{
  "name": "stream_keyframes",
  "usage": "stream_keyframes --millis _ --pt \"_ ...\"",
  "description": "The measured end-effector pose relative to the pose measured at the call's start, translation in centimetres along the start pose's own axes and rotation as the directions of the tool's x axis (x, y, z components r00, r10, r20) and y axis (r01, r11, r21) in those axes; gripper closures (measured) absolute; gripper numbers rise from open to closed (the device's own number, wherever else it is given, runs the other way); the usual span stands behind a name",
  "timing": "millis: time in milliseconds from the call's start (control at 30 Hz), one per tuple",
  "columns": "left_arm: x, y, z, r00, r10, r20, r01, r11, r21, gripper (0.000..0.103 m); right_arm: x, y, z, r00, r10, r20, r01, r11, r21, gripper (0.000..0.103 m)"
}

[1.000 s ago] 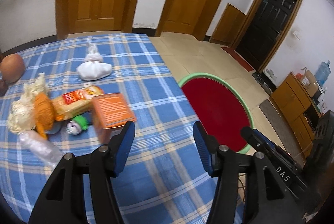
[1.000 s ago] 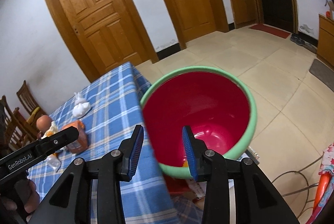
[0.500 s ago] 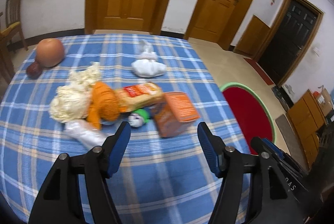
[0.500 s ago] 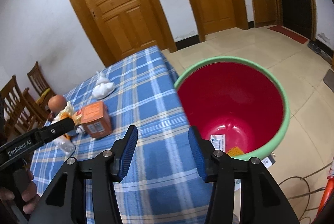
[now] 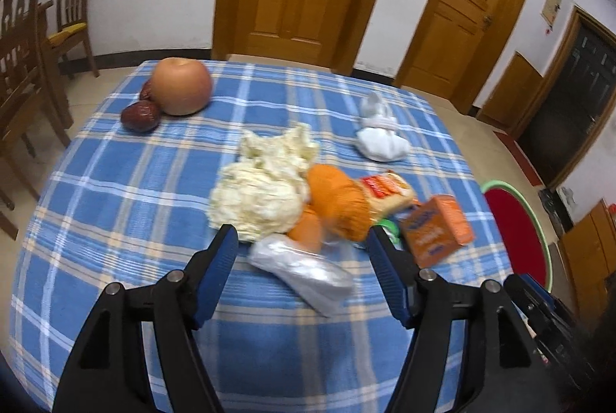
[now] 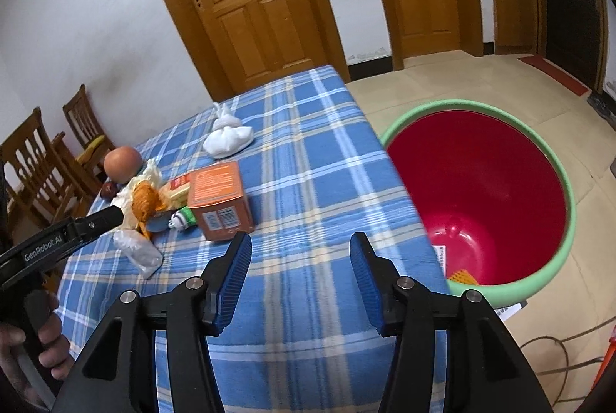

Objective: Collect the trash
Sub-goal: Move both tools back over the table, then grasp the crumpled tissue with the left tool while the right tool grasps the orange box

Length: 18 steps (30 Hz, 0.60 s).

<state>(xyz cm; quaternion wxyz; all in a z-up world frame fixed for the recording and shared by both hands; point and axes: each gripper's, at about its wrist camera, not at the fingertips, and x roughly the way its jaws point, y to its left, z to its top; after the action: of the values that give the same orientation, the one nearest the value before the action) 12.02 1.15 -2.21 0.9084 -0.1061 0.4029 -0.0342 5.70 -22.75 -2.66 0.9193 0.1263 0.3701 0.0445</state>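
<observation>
Left gripper: black angular frame, two fingers with ribbed blue pads, silver screws at the pivots. Right gripper: same build, blue pads, silver screws. White "GenRobot.AI" lettering on left gripper's black body, seen from the right wrist camera.

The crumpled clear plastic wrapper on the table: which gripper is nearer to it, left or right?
Left. The left gripper, jaws opening, frames the clear plastic wrapper without touching it. The right gripper is off to its right, over bare tablecloth.
</observation>
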Motion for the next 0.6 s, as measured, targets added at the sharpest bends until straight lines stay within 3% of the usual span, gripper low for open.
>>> stream_keyframes --millis 367,600 --pt "2.1 2.6 0.8 0.998 0.056 -0.020 -0.057 0.998 -0.037 0.031 2.1 2.8 0.8 0.999 0.028 -0.032 -0.031 0.997 -0.068 0.043" --pt "3.5 2.8 1.0 0.999 0.036 -0.039 -0.037 0.999 -0.034 0.025 4.0 4.4 1.3 0.998 0.028 -0.055 -0.034 0.994 -0.100 0.035"
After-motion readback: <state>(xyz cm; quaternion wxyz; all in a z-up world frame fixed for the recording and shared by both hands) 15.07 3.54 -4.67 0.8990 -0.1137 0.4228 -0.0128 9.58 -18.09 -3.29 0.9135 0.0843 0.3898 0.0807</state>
